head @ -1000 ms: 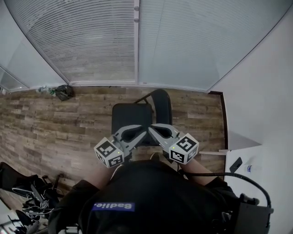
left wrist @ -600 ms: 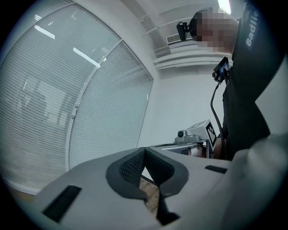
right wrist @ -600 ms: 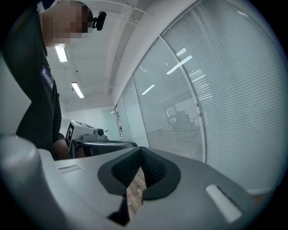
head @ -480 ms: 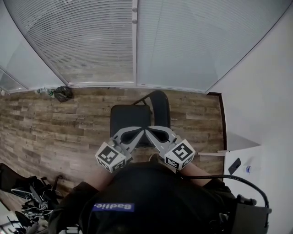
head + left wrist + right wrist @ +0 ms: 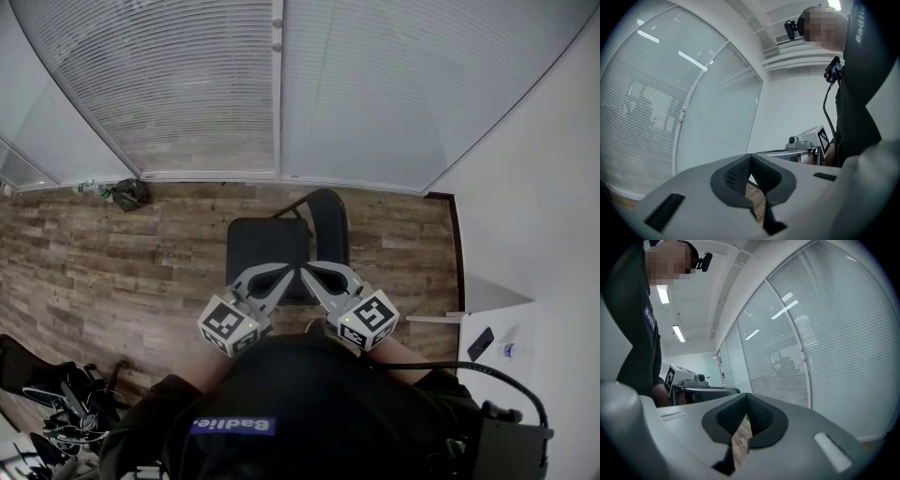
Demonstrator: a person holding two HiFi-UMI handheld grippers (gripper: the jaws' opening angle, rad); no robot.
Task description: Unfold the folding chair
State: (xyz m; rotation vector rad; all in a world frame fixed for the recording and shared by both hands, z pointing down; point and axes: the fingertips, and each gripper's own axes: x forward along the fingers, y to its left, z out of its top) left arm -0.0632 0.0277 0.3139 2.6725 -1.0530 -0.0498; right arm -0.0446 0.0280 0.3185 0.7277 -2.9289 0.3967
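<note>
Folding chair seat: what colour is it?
The chair seat is black, shown best in the head view.

The head view looks steeply down from overhead, well above the floor (image 5: pixel 112 253) and chair (image 5: pixel 272 246). Each gripper view sits close behind its own jaws, facing level at the blinds (image 5: pixel 656 103) (shared by all three views).

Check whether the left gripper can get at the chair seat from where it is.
Probably yes. The left gripper hangs over the near edge of the chair seat with nothing visible between them. Its jaws are shut and empty, so they must open first.
</note>
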